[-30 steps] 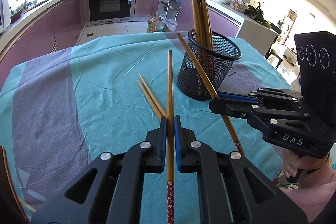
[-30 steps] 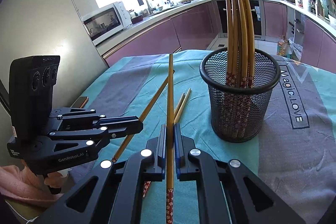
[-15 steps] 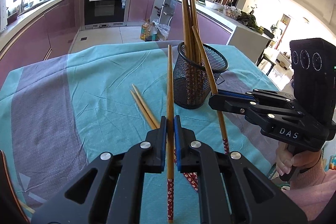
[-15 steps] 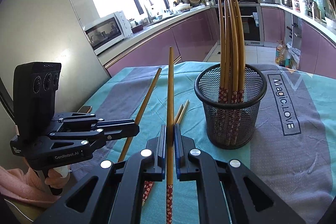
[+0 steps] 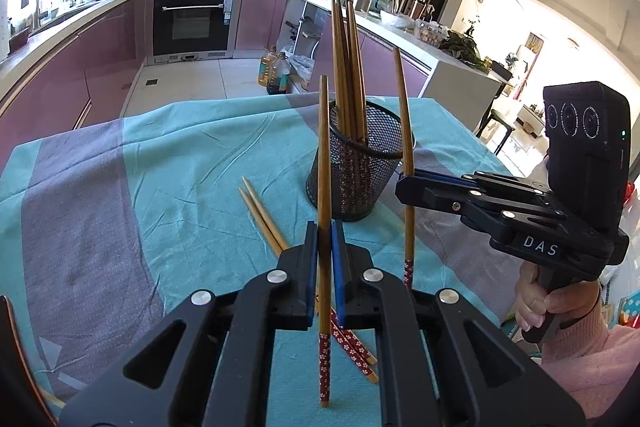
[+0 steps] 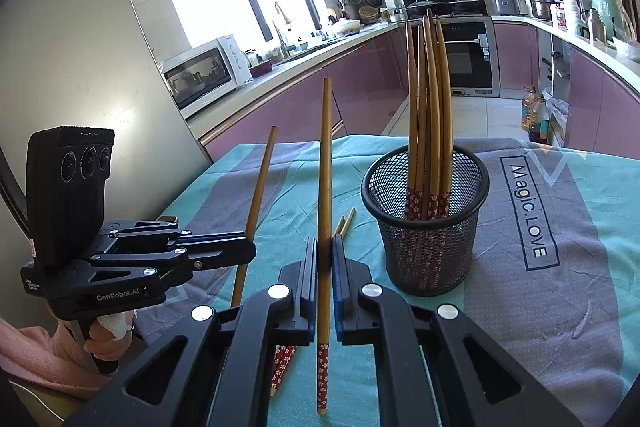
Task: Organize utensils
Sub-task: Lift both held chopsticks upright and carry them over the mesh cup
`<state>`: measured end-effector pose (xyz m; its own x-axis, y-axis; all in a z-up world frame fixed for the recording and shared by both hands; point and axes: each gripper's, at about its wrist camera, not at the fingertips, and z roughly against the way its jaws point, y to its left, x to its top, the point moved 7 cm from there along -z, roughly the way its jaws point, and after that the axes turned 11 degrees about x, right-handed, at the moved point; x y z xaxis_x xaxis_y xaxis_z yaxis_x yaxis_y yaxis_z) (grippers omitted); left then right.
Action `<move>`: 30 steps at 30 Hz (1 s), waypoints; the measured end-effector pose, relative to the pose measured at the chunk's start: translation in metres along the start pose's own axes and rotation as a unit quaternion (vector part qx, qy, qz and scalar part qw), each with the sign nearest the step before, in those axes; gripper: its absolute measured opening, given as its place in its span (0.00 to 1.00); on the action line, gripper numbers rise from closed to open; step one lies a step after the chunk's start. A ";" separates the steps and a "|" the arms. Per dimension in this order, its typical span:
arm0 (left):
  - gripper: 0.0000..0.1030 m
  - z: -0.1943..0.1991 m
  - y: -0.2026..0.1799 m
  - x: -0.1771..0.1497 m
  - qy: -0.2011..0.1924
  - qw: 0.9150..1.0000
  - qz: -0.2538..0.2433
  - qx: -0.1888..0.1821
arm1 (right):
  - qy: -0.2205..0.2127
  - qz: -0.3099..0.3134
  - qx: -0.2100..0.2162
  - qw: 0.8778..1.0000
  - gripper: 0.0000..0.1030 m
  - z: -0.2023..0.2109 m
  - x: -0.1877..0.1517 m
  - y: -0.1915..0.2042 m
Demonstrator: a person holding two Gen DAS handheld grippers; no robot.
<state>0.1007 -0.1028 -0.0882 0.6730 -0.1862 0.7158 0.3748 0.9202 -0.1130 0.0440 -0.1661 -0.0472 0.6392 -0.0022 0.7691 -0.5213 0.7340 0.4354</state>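
Gripping one chopstick apiece, both grippers hang over a table covered by a teal and grey cloth, and each is clenched tight on its stick. Starting at the left of the scene, the left gripper pinches a wooden chopstick between its blue pads, the plain tip pointing up and away and the red flower-patterned end hanging below the jaws, clear of the cloth. In the right wrist view this same tool shows at the left edge, held by a hand in a pink sleeve, its stick leaning slightly. Just to the right of it on the cloth lie two loose chopsticks side by side, their patterned ends poking out under the left gripper. Further right stands a black mesh cup with a bunch of chopsticks standing in it, patterned ends down; the cup sits upright on the cloth near the printed words "Magic.LOVE". At the far right, the right gripper clamps its own chopstick nearly upright, just beside the cup's rim in the left wrist view, apart from the bunch inside. Behind the table runs a kitchen with purple cabinets, an oven and a microwave
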 end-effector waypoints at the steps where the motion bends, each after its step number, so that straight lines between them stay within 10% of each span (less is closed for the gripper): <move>1: 0.07 0.001 0.000 0.001 -0.001 1.000 0.000 -0.003 | -0.001 0.000 0.000 1.000 0.06 0.001 0.001 0.000; 30: 0.07 0.027 -0.009 0.019 -0.034 0.999 0.000 -0.017 | -0.034 0.009 0.001 0.999 0.06 0.025 0.017 0.003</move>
<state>0.0929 -0.1052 -0.0548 0.6289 -0.1620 0.7604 0.3971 0.9078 -0.1350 0.0391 -0.1803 -0.0213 0.5903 -0.0352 0.8064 -0.5334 0.7329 0.4224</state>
